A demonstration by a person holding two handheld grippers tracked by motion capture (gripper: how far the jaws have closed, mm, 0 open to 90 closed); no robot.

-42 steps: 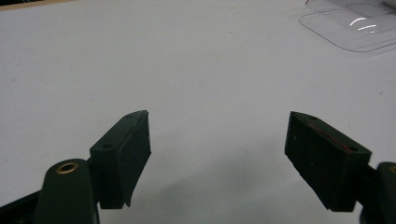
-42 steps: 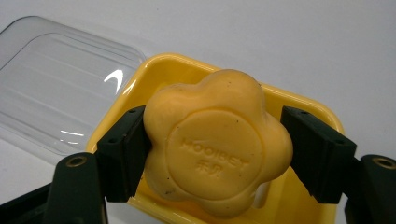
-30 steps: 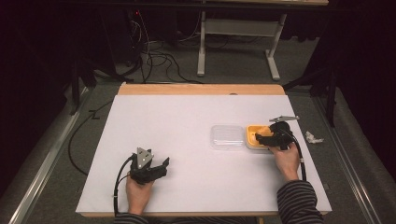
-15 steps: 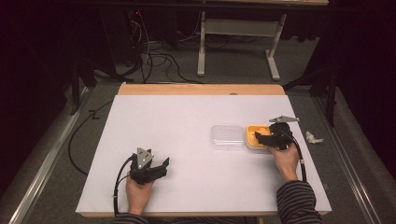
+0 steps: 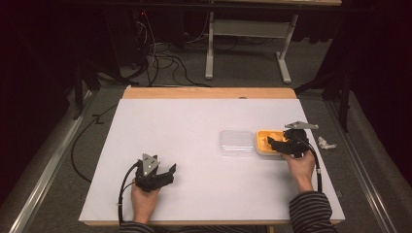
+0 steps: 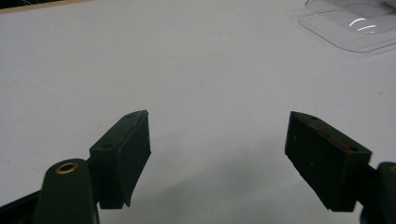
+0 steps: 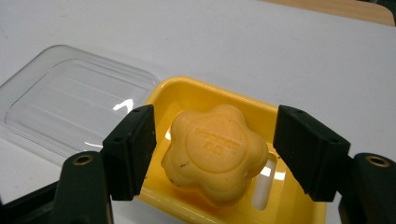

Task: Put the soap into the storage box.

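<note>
black jaws of the right gripper [image 7: 212,149] flank a yellow flower-shaped soap [image 7: 215,153], one on each side; they have just been closing, yet a sliver of gap shows at each pad. the soap sits in a yellow dish [image 7: 196,93] on the white surface [image 5: 184,131], with a clear lid [image 7: 74,100] just beside the dish. the left gripper [image 6: 217,158] stands wide over bare surface, well apart.

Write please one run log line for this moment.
right gripper: jaws just closing around soap, gaps both sides | soap in yellow dish | clear lid beside dish | left gripper: open, idle
</note>
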